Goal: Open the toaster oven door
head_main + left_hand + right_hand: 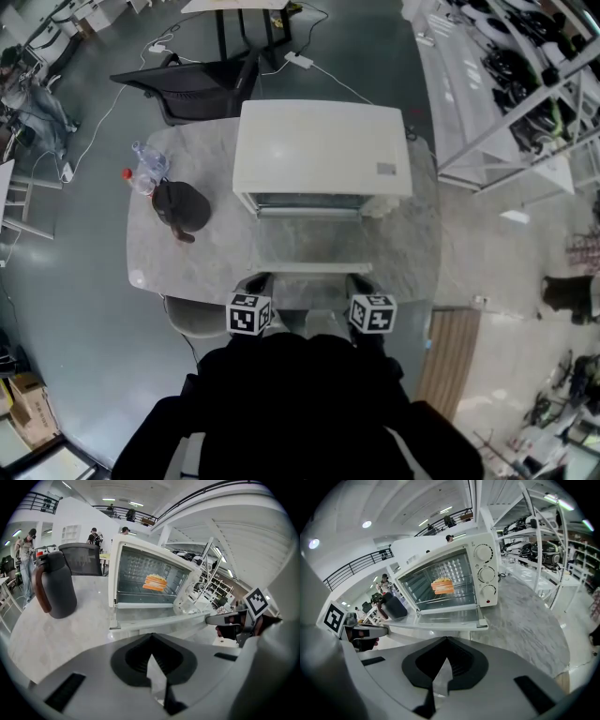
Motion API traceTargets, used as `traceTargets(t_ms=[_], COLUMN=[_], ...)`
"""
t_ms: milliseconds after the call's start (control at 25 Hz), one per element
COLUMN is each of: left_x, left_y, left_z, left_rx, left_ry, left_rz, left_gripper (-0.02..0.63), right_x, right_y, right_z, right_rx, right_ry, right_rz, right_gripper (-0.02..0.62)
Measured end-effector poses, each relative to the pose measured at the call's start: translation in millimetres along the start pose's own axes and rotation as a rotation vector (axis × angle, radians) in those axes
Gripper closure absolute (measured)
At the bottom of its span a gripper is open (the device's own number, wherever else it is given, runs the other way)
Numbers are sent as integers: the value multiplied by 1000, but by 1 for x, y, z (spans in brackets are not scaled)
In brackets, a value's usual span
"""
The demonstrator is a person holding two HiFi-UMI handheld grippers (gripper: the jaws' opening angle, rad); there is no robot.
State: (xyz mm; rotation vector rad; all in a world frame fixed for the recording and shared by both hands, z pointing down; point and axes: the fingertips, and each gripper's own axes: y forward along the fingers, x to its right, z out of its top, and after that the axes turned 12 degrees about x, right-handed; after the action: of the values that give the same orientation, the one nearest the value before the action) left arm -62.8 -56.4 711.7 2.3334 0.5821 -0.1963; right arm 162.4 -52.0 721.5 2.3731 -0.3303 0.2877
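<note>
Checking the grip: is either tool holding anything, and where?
Nothing. The left tool and right tool are both shut and empty; the oven door lies open.

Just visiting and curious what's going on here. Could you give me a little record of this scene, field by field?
Oven: white toaster oven on marble table
Door: open, folded down flat
Inside: orange food item
Also on table: dark jug, plastic bottle
Left gripper: shut, empty, short of the door
Right gripper: shut, empty, short of the door
</note>
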Motion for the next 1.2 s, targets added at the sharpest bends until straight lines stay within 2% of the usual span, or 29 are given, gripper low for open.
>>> traceTargets(t_ms=[1200], left_x=[-2], left_y=[11], left_z=[-35], left_rx=[-84], left_ry=[-34], left_rz=[6], left_gripper=[603], right_x=[8], right_y=[9], right_z=[-35], right_rx=[-92], right_ry=[-22], right_rz=[-26], right_gripper=[592])
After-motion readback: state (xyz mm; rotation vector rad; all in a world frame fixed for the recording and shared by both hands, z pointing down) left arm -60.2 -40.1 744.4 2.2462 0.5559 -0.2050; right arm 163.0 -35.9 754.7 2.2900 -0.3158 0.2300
